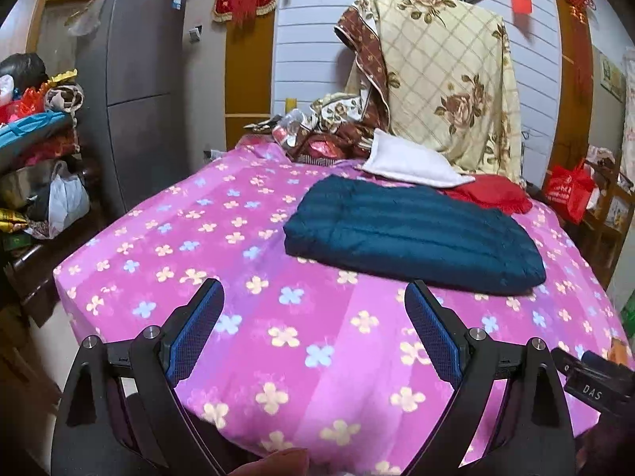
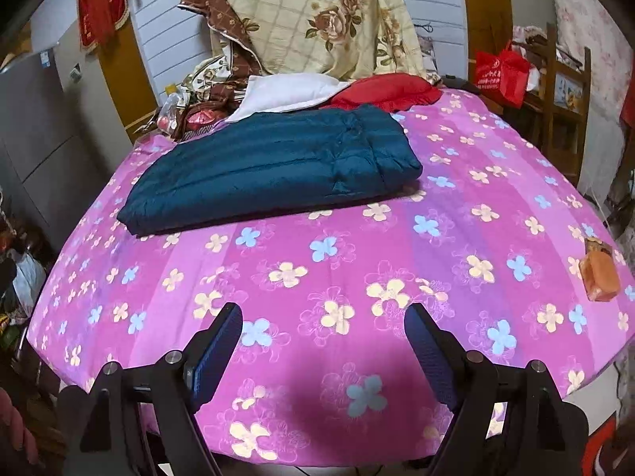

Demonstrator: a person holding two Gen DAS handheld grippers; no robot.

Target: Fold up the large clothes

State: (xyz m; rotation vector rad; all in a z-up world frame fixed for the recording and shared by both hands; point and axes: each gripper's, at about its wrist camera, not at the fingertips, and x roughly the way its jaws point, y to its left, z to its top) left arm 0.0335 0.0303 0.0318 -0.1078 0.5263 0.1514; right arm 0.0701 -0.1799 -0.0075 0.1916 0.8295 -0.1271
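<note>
A dark teal quilted garment (image 1: pixel 412 238) lies folded into a flat rectangle on the pink flowered bed sheet (image 1: pixel 246 277), toward the far side of the bed. In the right wrist view the same folded garment (image 2: pixel 270 166) rests left of centre on the sheet (image 2: pixel 357 277). My left gripper (image 1: pixel 313 301) hovers over the near part of the bed, open, nothing between its blue pads, well short of the garment. My right gripper (image 2: pixel 323 325) is also open and empty above the bare sheet near the front edge.
Behind the garment lie a white pillow (image 1: pixel 408 162) and a red cloth (image 1: pixel 492 194); a floral quilt (image 1: pixel 440 79) is draped up the wall. A grey fridge (image 1: pixel 135 91) and cluttered shelves stand left. An orange object (image 2: pixel 599 273) sits on the bed's right edge.
</note>
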